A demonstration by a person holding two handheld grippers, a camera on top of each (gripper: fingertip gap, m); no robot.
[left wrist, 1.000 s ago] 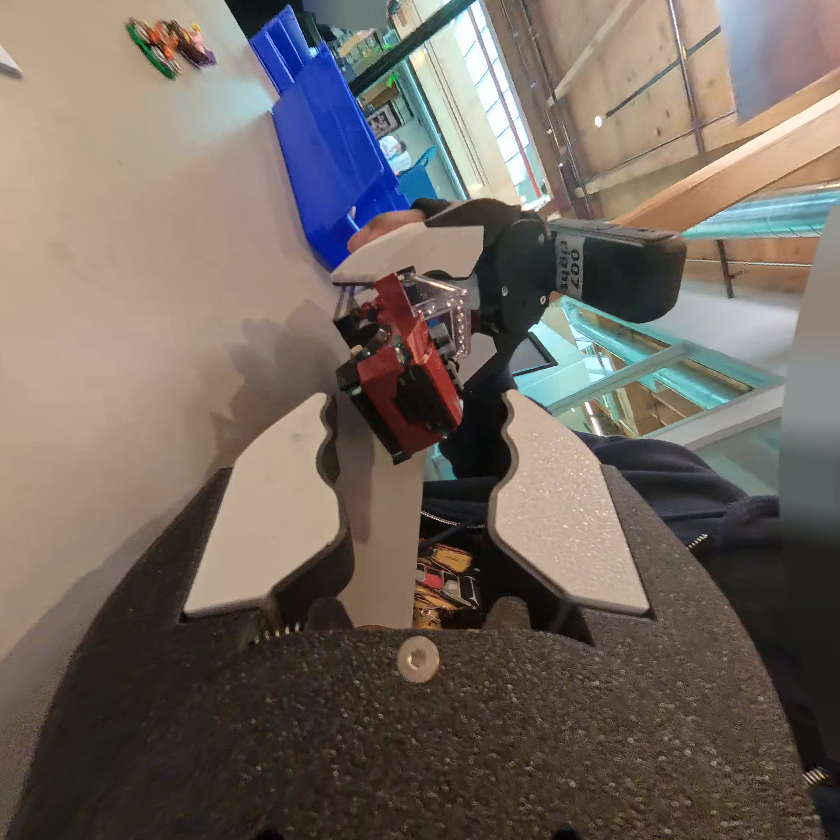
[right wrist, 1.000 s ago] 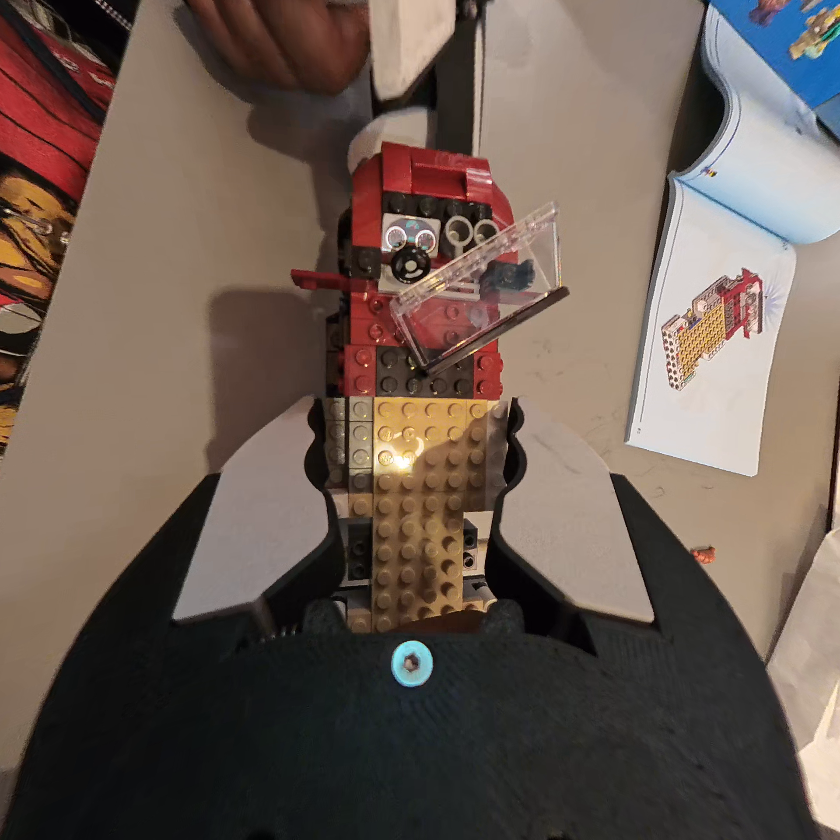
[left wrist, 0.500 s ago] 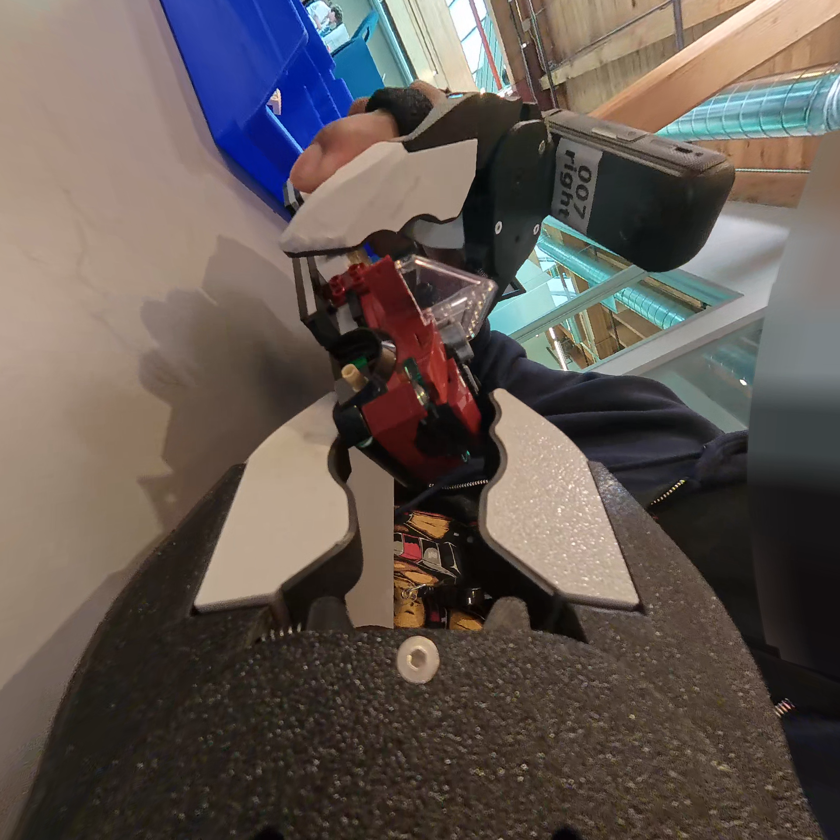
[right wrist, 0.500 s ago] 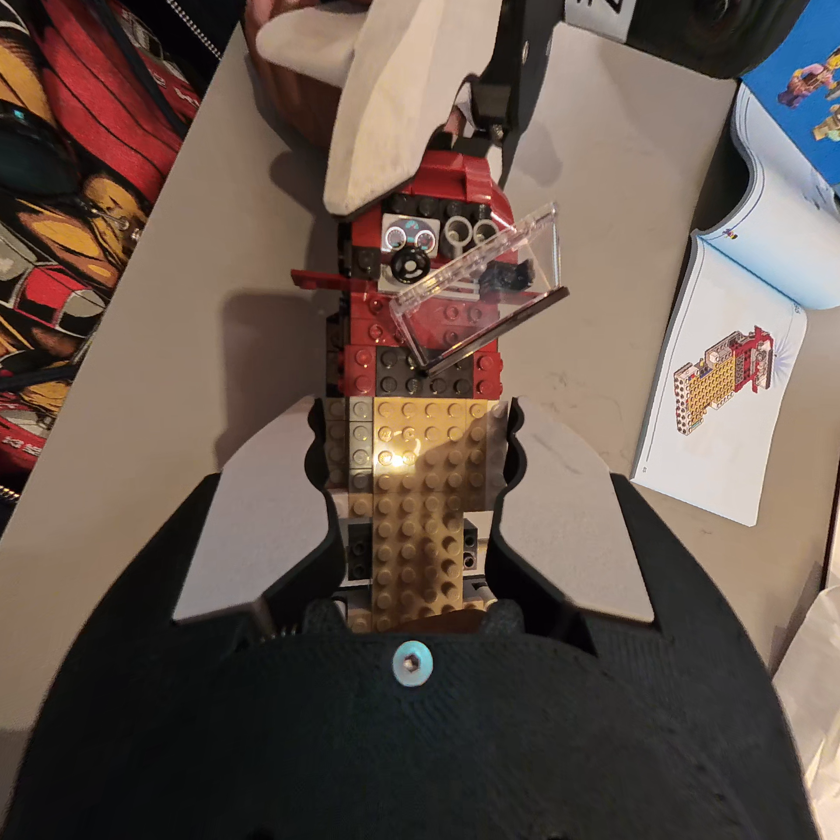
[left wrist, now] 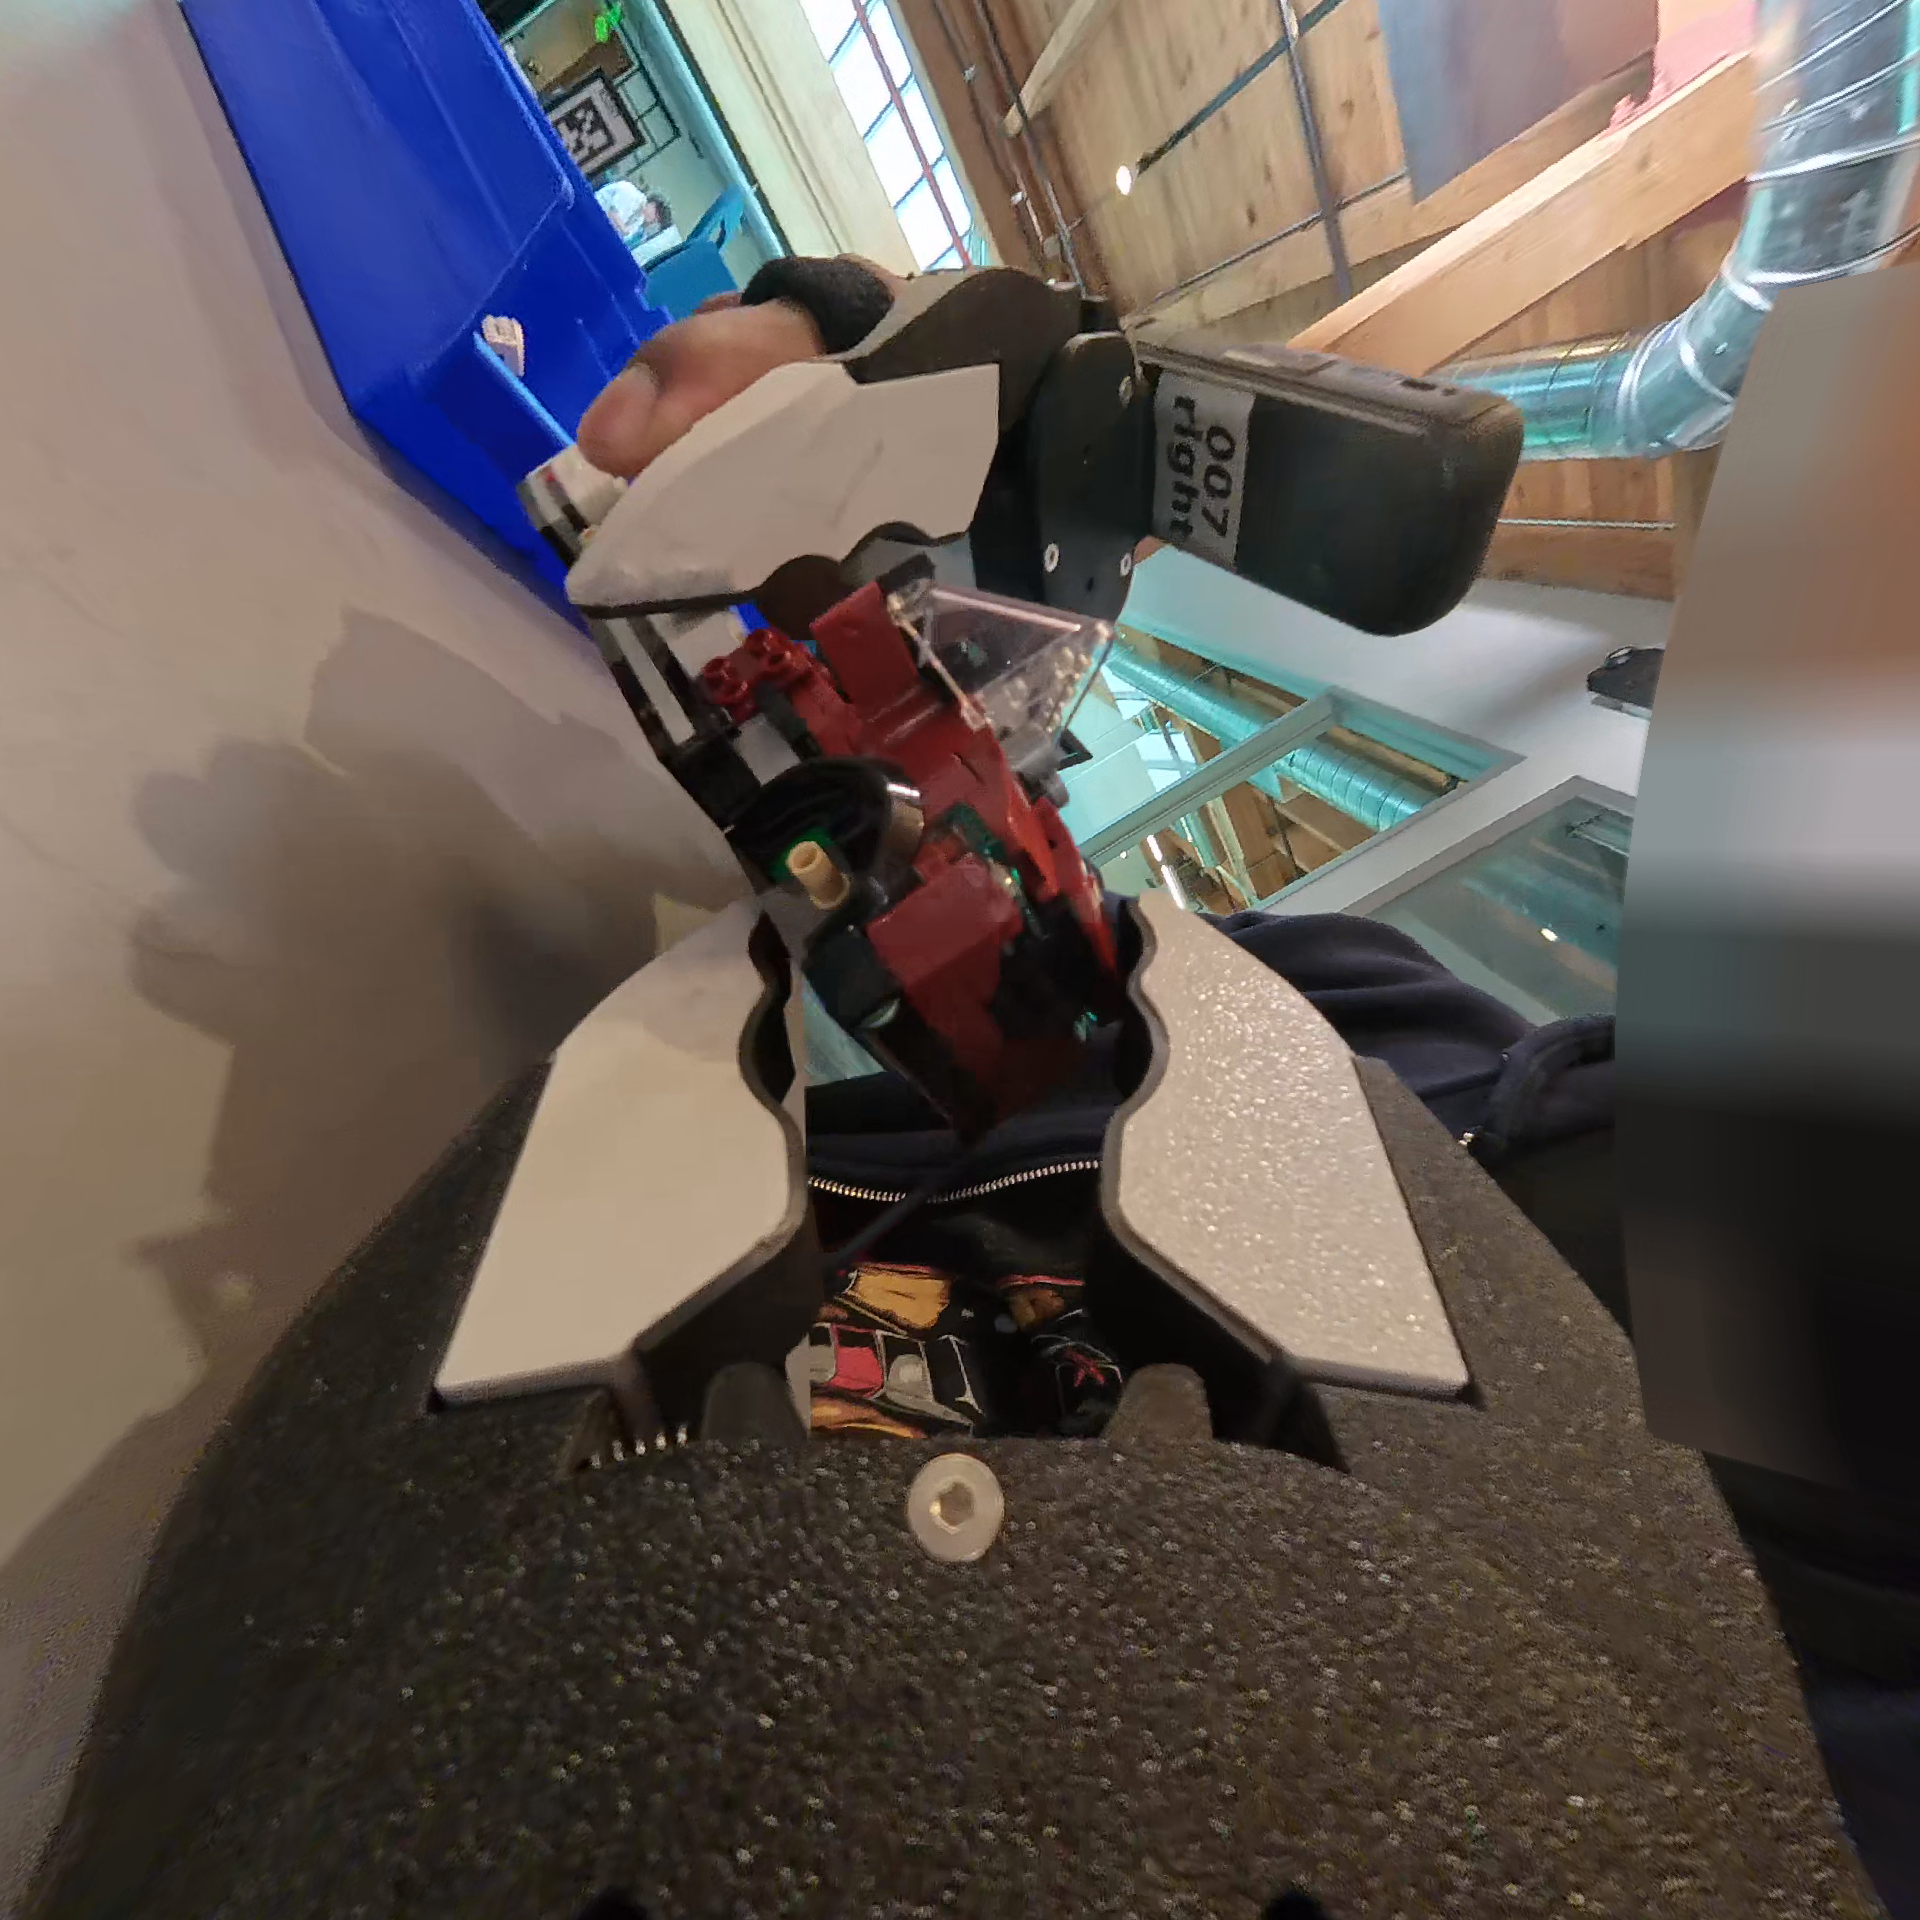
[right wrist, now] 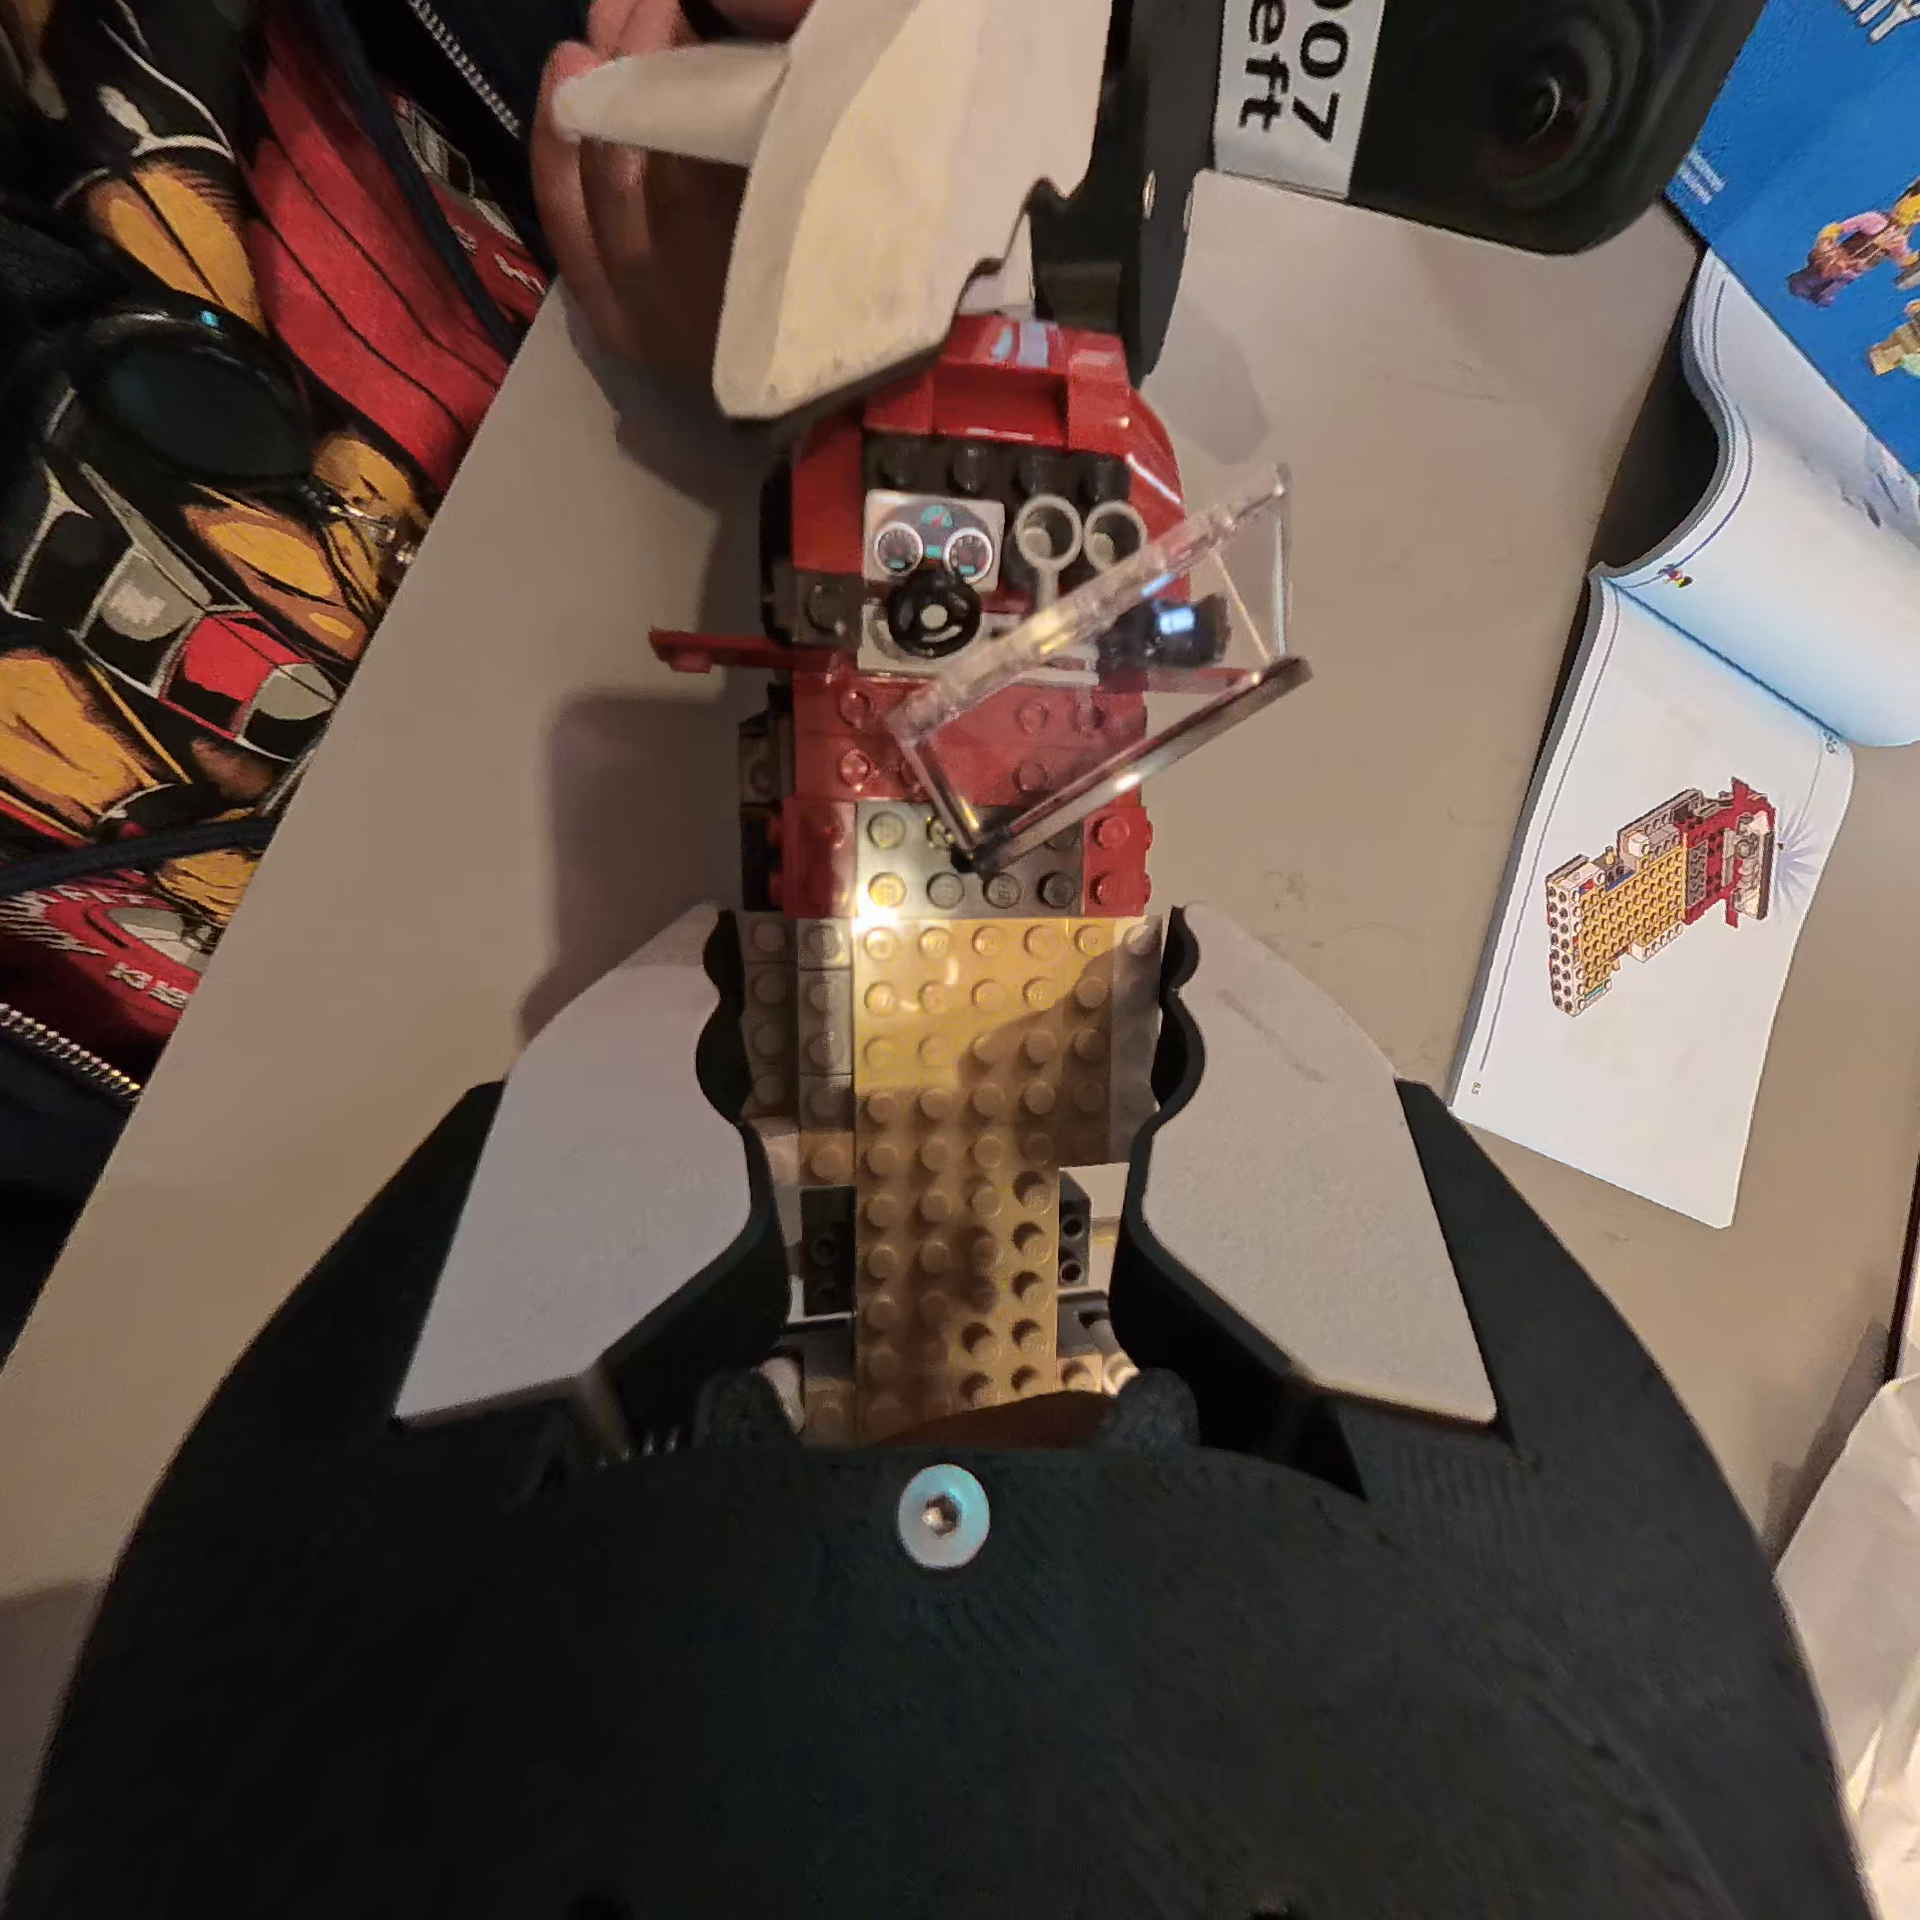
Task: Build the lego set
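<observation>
Red-and-tan brick model (right wrist: 956, 935) clamped in right jaws; left jaws straddle its nose, contact unclear

Glossy plastic brick model (right wrist: 966, 790); matt paper booklet (right wrist: 1621, 935).

Workshop/lab bldg: timber beams (left wrist: 1507, 239), exposed duct (left wrist: 1621, 374), blue bins (left wrist: 416, 208).

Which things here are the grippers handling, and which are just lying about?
Handled:
- brick vehicle, clamped between the right gripper fingers
- its red nose, between the left gripper fingers, contact unclear

Lying about:
- open instruction booklet
- blue bin
</observation>
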